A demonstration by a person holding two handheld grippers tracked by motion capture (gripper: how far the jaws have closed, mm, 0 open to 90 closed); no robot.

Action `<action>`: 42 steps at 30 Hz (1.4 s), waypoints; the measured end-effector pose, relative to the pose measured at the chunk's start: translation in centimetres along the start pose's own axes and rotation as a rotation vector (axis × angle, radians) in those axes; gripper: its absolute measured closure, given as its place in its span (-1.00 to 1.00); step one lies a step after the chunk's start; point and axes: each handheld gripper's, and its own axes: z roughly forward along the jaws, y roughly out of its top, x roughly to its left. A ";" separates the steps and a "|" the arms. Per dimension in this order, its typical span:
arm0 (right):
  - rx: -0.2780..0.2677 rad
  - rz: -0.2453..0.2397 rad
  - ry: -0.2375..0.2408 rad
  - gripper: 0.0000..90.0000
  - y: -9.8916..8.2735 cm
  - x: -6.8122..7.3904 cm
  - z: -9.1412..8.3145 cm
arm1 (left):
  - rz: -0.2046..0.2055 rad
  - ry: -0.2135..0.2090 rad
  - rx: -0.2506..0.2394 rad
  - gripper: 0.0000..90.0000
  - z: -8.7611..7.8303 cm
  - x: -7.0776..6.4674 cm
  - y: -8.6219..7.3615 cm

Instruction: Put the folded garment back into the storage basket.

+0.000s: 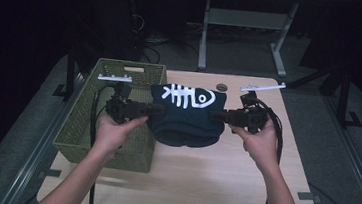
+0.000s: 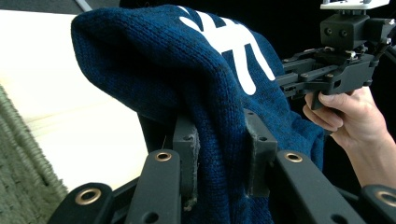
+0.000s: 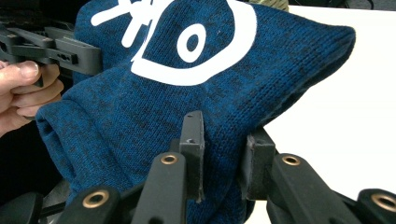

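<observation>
**A:** What do we have in front of us?

**B:** We see a wooden table (image 1: 261, 185) from above, with a green woven basket (image 1: 81, 122) at its left side. Two bare forearms come in from the bottom, each hand holding a black two-jaw gripper. Between them hangs a dark blue knitted hat (image 1: 186, 117) with a white fish skeleton printed on it, lifted clear of the tabletop, just right of the basket.

**A:** How do the grippers stand?

**B:** The left gripper (image 1: 154, 110) has its jaws drawn narrow onto the hat's left edge; its own view shows a fold of knit pinched between the two pads. The right gripper (image 1: 215, 116) does the same at the right edge, with blue wool bunched between its jaws. Both are clamped on fabric, neither is gaping.

**A:** How will the hat handle?

**B:** We judge it soft and light. It sags in the middle and drapes over the jaws, so it has no stiffness of its own. The knit looks grippy rather than slick, and nothing about it is fragile. It should stretch if the grippers pull apart.

**A:** Where is the best hold?

**B:** We think the opposite side edges, as now, taking a thick fold so the wool cannot slide out.
</observation>
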 end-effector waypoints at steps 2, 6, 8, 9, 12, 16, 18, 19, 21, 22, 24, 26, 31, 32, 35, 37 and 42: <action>-0.003 -0.001 0.001 0.65 0.1 0.1 0.1 | 0.001 0.003 -0.004 0.59 -0.3 0.2 0.0; -0.006 -0.005 0.008 0.64 0.5 0.4 0.6 | 0.001 0.014 -0.008 0.59 -0.9 0.3 0.1; -0.006 -0.008 0.011 0.65 0.7 0.6 0.9 | 0.000 0.019 -0.011 0.59 -1.3 0.5 0.2; -0.007 -0.009 0.012 0.65 0.9 0.8 1.1 | -0.003 0.019 -0.014 0.59 -1.4 0.5 0.2; -0.005 -0.011 0.015 0.65 1.2 1.0 1.3 | -0.005 0.024 -0.018 0.59 -1.9 0.7 0.3; -0.005 -0.016 0.018 0.64 1.6 1.4 1.7 | -0.011 0.031 -0.022 0.59 -2.5 1.0 0.3; -0.004 -0.017 0.021 0.65 1.8 1.7 2.0 | -0.011 0.035 -0.026 0.59 -2.8 1.2 0.3; -0.005 -0.017 0.022 0.65 1.9 1.8 2.1 | -0.017 0.035 -0.027 0.59 -3.0 1.3 0.3; -0.004 -0.022 0.025 0.64 2.2 2.0 2.6 | -0.020 0.040 -0.028 0.59 -3.3 1.4 0.3; -0.004 -0.022 0.025 0.64 2.2 2.0 2.6 | -0.019 0.043 -0.031 0.59 -3.4 1.5 0.3; 0.003 -0.024 0.024 0.64 2.4 2.3 2.9 | -0.022 0.051 -0.032 0.59 -3.8 1.6 0.3; 0.004 -0.033 0.025 0.64 2.6 2.5 3.2 | -0.028 0.052 -0.035 0.59 -4.2 1.7 0.2; 0.012 -0.033 0.031 0.64 3.0 3.1 4.0 | -0.030 0.066 -0.042 0.59 -5.1 2.2 0.1; 0.014 -0.033 0.032 0.64 3.1 3.2 4.2 | -0.036 0.068 -0.045 0.59 -5.2 2.3 0.1; 0.015 -0.037 0.036 0.64 3.4 3.4 4.8 | -0.044 0.077 -0.049 0.59 -5.7 2.6 0.0; 0.016 -0.038 0.041 0.64 3.5 3.5 5.2 | -0.045 0.084 -0.048 0.59 -5.9 2.8 0.0; 0.021 -0.029 0.042 0.64 3.7 3.8 6.1 | -0.059 0.095 -0.054 0.59 -6.5 3.4 -0.1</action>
